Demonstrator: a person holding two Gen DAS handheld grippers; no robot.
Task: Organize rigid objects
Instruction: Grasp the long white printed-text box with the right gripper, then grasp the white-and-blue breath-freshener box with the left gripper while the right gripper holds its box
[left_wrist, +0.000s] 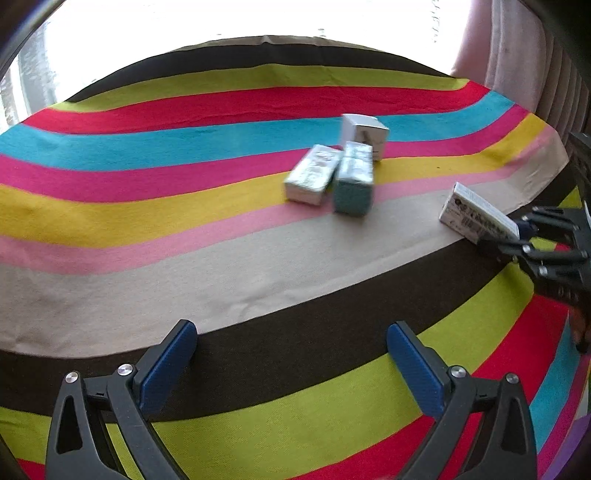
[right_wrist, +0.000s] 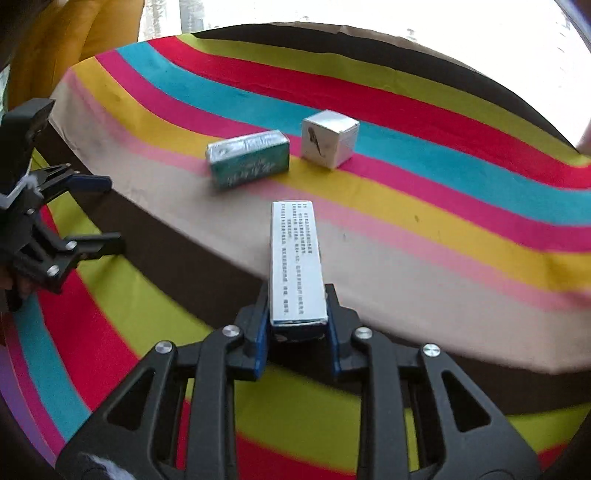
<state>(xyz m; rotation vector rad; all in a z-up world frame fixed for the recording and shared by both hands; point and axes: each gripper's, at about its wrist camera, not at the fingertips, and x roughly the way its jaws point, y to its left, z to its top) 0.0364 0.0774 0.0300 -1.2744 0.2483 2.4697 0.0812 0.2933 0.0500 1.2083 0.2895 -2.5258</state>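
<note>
Four small boxes show on the striped cloth (left_wrist: 221, 288) that covers the worktop, and the white cube box serves as the mark for placing the rest. Nearest in the right wrist view, the right gripper (right_wrist: 295, 325) has its jaws closed on the near end of a long white box (right_wrist: 296, 258) with printed text on its top face; the box points away from the camera toward the cube box, its far end over the beige stripe, well short of the cube. In the left wrist view the same long white box (left_wrist: 476, 216) lies to the near right of the cube box, with the right gripper (left_wrist: 517, 236) at its right end. The left gripper (left_wrist: 291, 362) has its jaws spread wide with nothing between them, over the dark brown stripe, well apart from the cube box on its near side. Farther off, a teal box (left_wrist: 352, 177) touches or nearly touches the cube box's near side, and a silver box (left_wrist: 312, 174) lies just beside the teal one, on its left. In the right wrist view only the teal box (right_wrist: 248, 158) shows of that pair, just left of the cube. Farthest stands the white cube box (left_wrist: 364, 133) (right_wrist: 328, 137), across the blue and pink stripes.
</note>
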